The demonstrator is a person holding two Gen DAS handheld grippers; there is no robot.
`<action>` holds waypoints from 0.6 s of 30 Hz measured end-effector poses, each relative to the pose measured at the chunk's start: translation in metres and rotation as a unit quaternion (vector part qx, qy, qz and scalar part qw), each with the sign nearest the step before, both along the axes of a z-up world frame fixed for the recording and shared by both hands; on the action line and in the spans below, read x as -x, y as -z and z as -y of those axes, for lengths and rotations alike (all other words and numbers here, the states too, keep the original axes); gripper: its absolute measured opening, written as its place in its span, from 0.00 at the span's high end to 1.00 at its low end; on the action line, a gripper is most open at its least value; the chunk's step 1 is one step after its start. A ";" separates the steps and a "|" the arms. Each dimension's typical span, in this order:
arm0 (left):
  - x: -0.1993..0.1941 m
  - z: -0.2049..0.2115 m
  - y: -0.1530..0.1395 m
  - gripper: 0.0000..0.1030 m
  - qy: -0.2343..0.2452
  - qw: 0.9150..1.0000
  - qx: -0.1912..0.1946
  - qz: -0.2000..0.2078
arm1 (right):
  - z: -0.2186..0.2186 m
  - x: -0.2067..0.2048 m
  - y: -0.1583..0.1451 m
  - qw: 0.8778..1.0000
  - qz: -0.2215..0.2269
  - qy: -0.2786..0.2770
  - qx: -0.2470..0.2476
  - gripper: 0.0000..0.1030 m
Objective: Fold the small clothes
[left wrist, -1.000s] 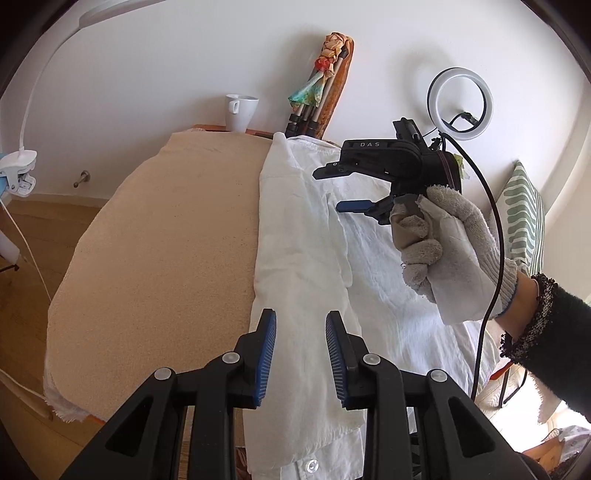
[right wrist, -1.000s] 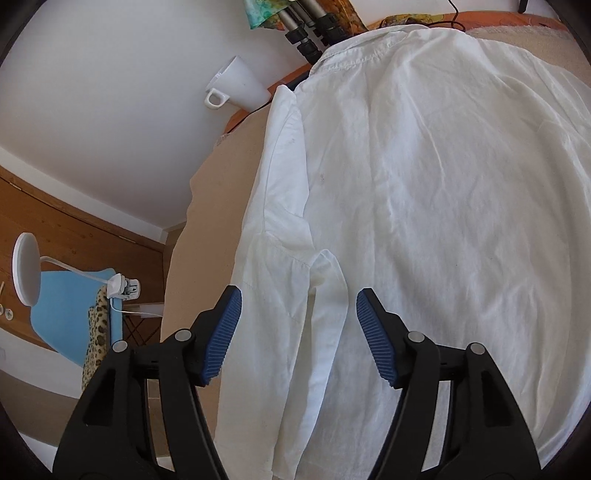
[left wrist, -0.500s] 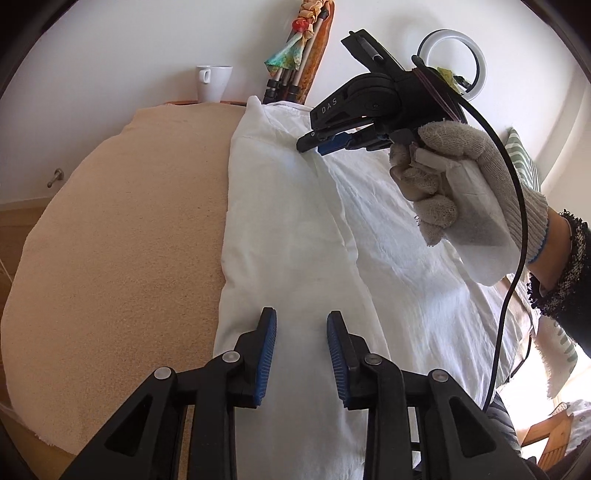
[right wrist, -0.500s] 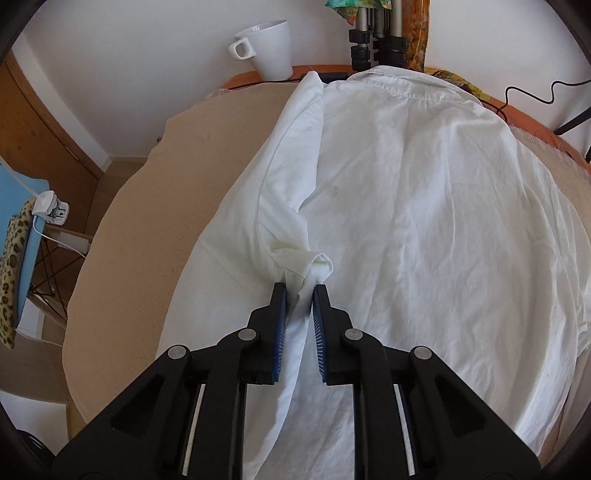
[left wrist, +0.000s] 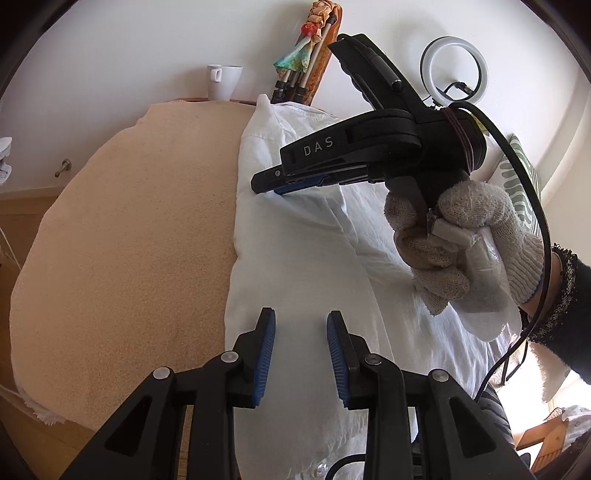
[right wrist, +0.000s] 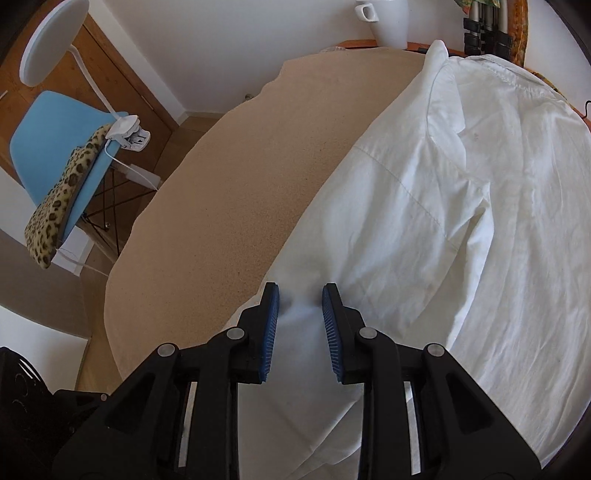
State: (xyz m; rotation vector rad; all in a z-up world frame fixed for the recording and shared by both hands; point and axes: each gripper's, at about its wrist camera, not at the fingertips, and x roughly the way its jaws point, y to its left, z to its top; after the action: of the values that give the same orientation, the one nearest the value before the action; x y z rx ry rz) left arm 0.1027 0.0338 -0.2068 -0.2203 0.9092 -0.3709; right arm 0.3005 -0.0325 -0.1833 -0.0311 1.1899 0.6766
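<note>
the white shirt (right wrist: pixel 461 221) lies spread on the towel-covered table (right wrist: pixel 229 206), its near side panel and sleeve folded inward along the left edge. the right tongs (right wrist: pixel 300 325) sit low over that folded edge with a ridge of cloth bunched between the blue pads; the jaws are opening, and i cannot tell for sure whether the pads press the fabric at this instant. seen from the left wrist, the right tongs (left wrist: pixel 275 184) reach in over the fold near the shoulder, held by a gloved hand (left wrist: pixel 465 251). the left tongs (left wrist: pixel 301 354) hover above the lower part of the fold, parted, with nothing between the pads.

risks, as i judge them: if the right tongs let go while the cloth is bunched, the ridge may spring up and leave a crease instead of a flat fold. a snagged pad could drag the sleeve back out. the cable (left wrist: pixel 532 206) trailing from the right tongs could brush the shirt and shift it.

count: one shirt, two tongs, one mug (right wrist: pixel 388 16), one ring light (left wrist: pixel 454 68), one blue chair (right wrist: pixel 55 147).
</note>
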 end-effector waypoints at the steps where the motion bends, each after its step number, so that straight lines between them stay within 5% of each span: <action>1: 0.006 -0.002 0.001 0.71 -0.004 1.000 0.005 0.000 | 0.000 0.003 0.000 1.000 0.000 -0.004 0.001 0.74; 11: 0.073 -0.017 0.004 0.71 -0.042 0.999 0.014 -0.009 | 0.040 0.041 -0.042 0.999 0.005 0.014 -0.044 0.73; 18: 0.097 -0.007 -0.027 0.71 -0.050 0.998 -0.012 0.026 | 0.115 0.085 -0.091 0.994 0.055 0.066 -0.070 0.54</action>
State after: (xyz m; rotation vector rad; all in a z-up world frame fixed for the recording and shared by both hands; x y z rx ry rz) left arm 0.0061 0.0409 -0.1799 -0.2326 0.8486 -0.2729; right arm 0.2152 -0.1479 -0.0928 0.1254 1.0276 0.6314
